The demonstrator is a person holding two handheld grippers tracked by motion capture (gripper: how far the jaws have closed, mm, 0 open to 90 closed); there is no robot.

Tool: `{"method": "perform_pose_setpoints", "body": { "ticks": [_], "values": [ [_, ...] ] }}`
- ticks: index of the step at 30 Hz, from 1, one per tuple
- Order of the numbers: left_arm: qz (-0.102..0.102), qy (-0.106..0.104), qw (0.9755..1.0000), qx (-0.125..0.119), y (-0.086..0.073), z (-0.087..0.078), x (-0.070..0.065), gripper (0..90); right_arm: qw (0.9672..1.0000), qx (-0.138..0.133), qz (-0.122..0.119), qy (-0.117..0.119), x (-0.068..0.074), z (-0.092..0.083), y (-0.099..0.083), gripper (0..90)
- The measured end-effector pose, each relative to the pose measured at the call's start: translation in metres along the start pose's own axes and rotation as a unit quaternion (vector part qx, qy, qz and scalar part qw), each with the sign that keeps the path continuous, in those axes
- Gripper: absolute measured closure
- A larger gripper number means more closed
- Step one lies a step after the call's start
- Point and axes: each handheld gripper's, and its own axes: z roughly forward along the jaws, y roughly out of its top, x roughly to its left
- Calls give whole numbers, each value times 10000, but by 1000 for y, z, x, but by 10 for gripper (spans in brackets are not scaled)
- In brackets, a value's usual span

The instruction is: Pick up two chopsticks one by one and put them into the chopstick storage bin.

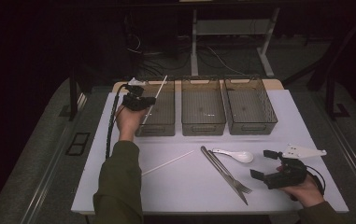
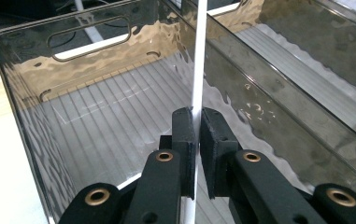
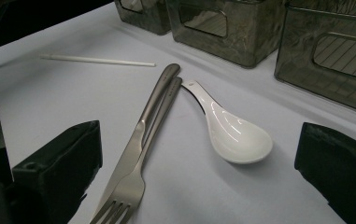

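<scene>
Three clear grey bins are counted in a row across the upper middle of the high view: the left bin (image 1: pixel 159 109), the middle bin (image 1: pixel 202 111) and the right bin (image 1: pixel 250 110), all set on a white table (image 1: pixel 189 186). Two white chopsticks are seen: one chopstick (image 2: pixel 198 60) is pinched in the left gripper (image 1: pixel 143 100), and a second chopstick (image 1: pixel 168 163) is left lying flat on the table at lower centre, just right of the sleeve. One white spoon (image 3: pixel 234 133), one fork (image 3: pixel 140 163) and one knife (image 3: pixel 150 109) are laid together in the lower right of the high view, the fork and knife touching along their lengths and the spoon just beside their handles. Nothing is placed between the left gripper and the left bin; the held chopstick is slanted over that bin's interior, its upper end raised past the far rim, as shown in the left gripper view. The left gripper's jaws are pressed together on the chopstick. The right gripper (image 1: pixel 265 164) is rested at the lower right of the table, near the cutlery, with its jaws spread wide and nothing held between them.
</scene>
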Motion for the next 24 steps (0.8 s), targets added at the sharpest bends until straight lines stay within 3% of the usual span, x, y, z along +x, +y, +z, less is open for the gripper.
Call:
{"method": "perform_pose_setpoints", "body": {
  "ticks": [6, 13, 17, 18, 19, 20, 24],
  "values": [
    [35, -24, 9999, -96, 2, -3, -2, 777, 10000, 6, -12, 0, 0, 0, 0, 10],
    [155, -195, 9996, -147, 5, -11, -8, 626, 10000, 8, -24, -9, 1, 1, 0, 10],
    [209, -404, 9988, -197, 7, -19, -13, 545, 10000, 10, -34, -6, 0, 1, 0, 10],
    [211, -549, 9980, -233, 7, -21, -14, 527, 10000, 22, -56, -3, 0, 2, 0, 10],
    [111, -676, 9973, -266, 7, -23, -16, 495, 10000, 34, -68, 21, 0, 3, 0, 10],
    [111, -676, 9973, -266, 7, -23, -16, 466, 9999, 56, -89, 36, 0, 4, -1, 10],
    [332, -794, 9957, -337, 6, -34, -25, 429, 9998, 127, -95, 74, 0, 6, -1, 10]
  ]
}}
